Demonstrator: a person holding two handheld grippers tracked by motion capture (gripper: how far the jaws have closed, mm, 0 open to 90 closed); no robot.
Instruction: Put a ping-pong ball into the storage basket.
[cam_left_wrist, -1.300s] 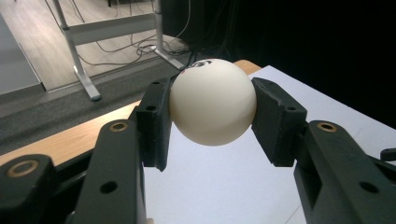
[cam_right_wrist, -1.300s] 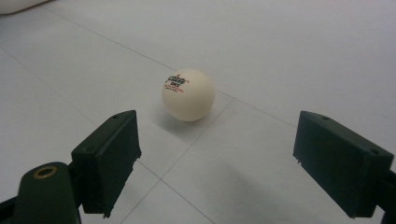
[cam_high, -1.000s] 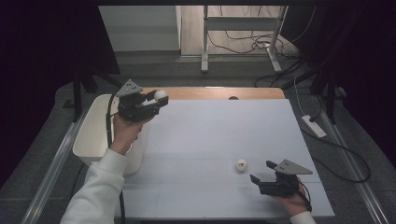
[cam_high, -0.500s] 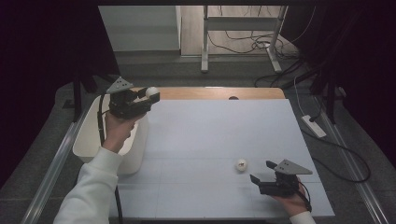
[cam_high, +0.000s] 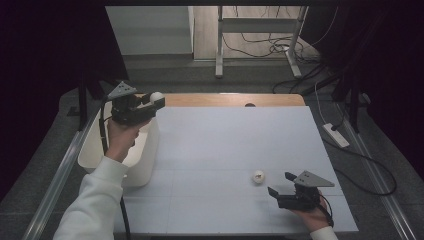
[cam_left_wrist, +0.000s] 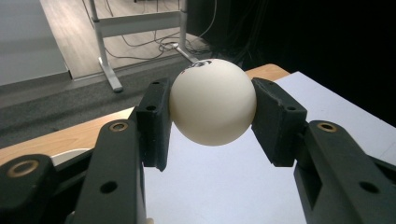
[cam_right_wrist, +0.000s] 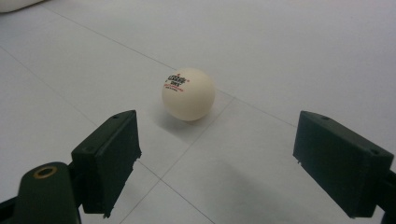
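Two smooth round balls (cam_left_wrist: 212, 107) (cam_right_wrist: 188, 94)

The white paper-covered tabletop (cam_high: 235, 150) lies open across its middle, from nine o'clock to three o'clock, with nothing standing on it there. At about nine o'clock the white plastic rectangular bin (cam_high: 142, 160) hugs the table's left edge, its wall rising above the surface and blocking a low sideways pass. A small white table-tennis ball with red print (cam_high: 258, 176) sits at about five o'clock, with bare sheet all round it. At twelve o'clock a strip of bare wooden board (cam_high: 225, 99) seems free, apart from a dark spot, perhaps a hole.
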